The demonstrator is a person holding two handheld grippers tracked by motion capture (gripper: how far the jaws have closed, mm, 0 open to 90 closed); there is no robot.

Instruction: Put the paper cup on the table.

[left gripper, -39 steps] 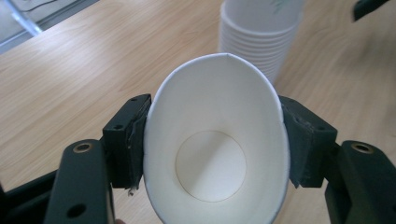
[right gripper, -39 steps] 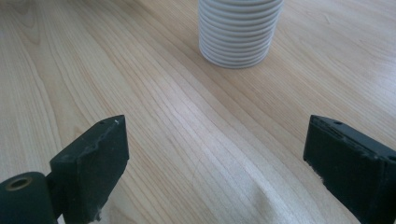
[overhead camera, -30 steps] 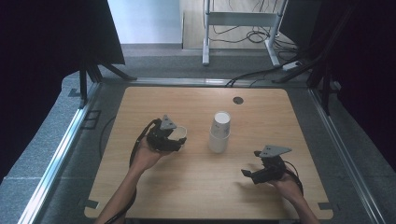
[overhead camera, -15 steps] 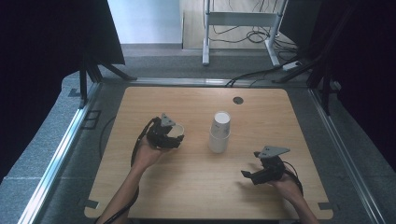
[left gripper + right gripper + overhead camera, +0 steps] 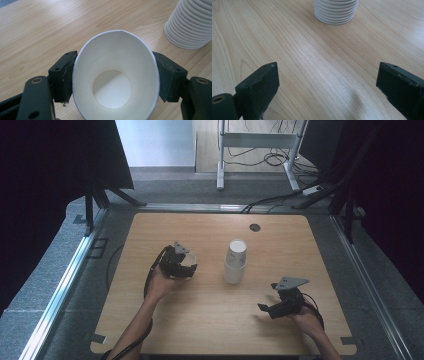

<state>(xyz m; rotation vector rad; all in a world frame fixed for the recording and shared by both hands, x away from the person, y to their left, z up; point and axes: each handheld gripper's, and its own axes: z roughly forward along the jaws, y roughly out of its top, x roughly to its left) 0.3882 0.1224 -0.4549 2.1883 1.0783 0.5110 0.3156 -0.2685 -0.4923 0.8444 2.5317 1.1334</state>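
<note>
The left hand-held gripper (image 5: 186, 264) has its two black jaws pressed against opposite sides of a single white paper cup (image 5: 115, 75), squeezing the rim from round into an oval. In the left gripper view the cup's mouth faces the camera, its flat round bottom visible deep inside, and the pale wood grain passes beneath it. The person's left hand (image 5: 161, 282) wraps the gripper body from behind, the forearm running up from the near edge of the counter and angling slightly toward the middle; the gripper points toward the right side of the counter.

The right hand-held gripper (image 5: 267, 308) has its jaws spread wide apart with nothing between them, only bare wood showing in the gap in the right gripper view. The right hand (image 5: 306, 319) holds it low over the counter near the near right corner, the jaws pointing left, the grey three-cornered plate on top.

Between the two grippers, a little past the middle of the light wooden counter (image 5: 210, 330), stands a tall stack of nested white paper cups (image 5: 235, 261), mouths down. It is just beside the held cup and well apart from the right gripper. A small dark round grommet (image 5: 255, 227) sits near the far edge.
</note>
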